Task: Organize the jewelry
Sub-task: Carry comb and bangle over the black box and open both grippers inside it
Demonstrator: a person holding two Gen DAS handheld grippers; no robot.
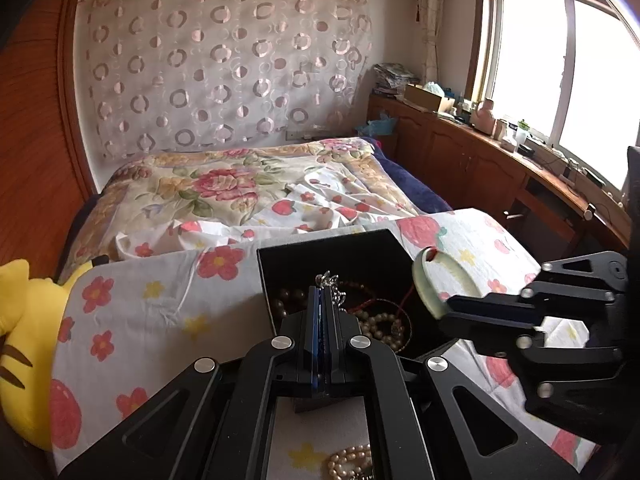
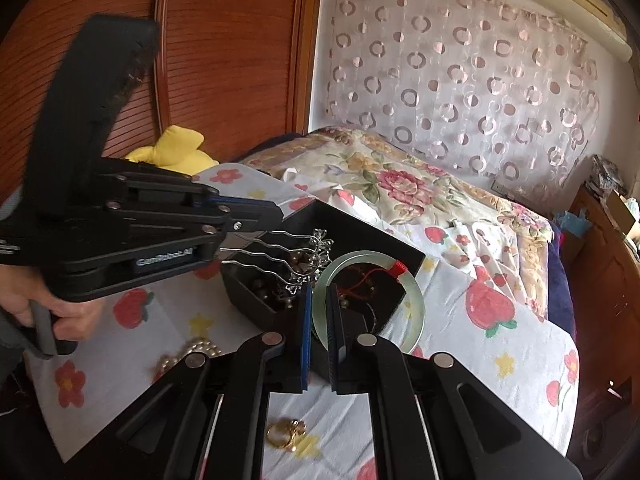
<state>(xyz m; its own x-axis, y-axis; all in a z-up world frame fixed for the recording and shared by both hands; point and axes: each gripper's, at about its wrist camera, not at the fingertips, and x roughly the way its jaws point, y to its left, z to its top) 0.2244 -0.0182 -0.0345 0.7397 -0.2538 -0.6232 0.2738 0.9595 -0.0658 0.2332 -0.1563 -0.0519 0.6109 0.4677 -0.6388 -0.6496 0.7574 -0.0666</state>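
Observation:
A black jewelry box (image 1: 340,254) (image 2: 362,226) stands open on the flowered cloth, holding bead bracelets, pearls (image 1: 378,326) and a red cord. My left gripper (image 1: 325,294) (image 2: 256,232) is shut on a silver hair comb (image 2: 288,254) and holds it over the box, its ornate end showing in the left wrist view (image 1: 330,280). My right gripper (image 2: 319,292) (image 1: 446,308) is shut on a pale green jade bangle (image 2: 370,304) (image 1: 436,280) with a red knot, held above the box's right side.
A pearl string (image 1: 352,462) (image 2: 196,350) and a gold ring (image 2: 286,432) lie on the cloth in front of the box. A yellow plush toy (image 1: 24,340) lies at the left. A bed with a flowered quilt (image 1: 248,188) lies behind, a wooden counter (image 1: 520,168) at the right.

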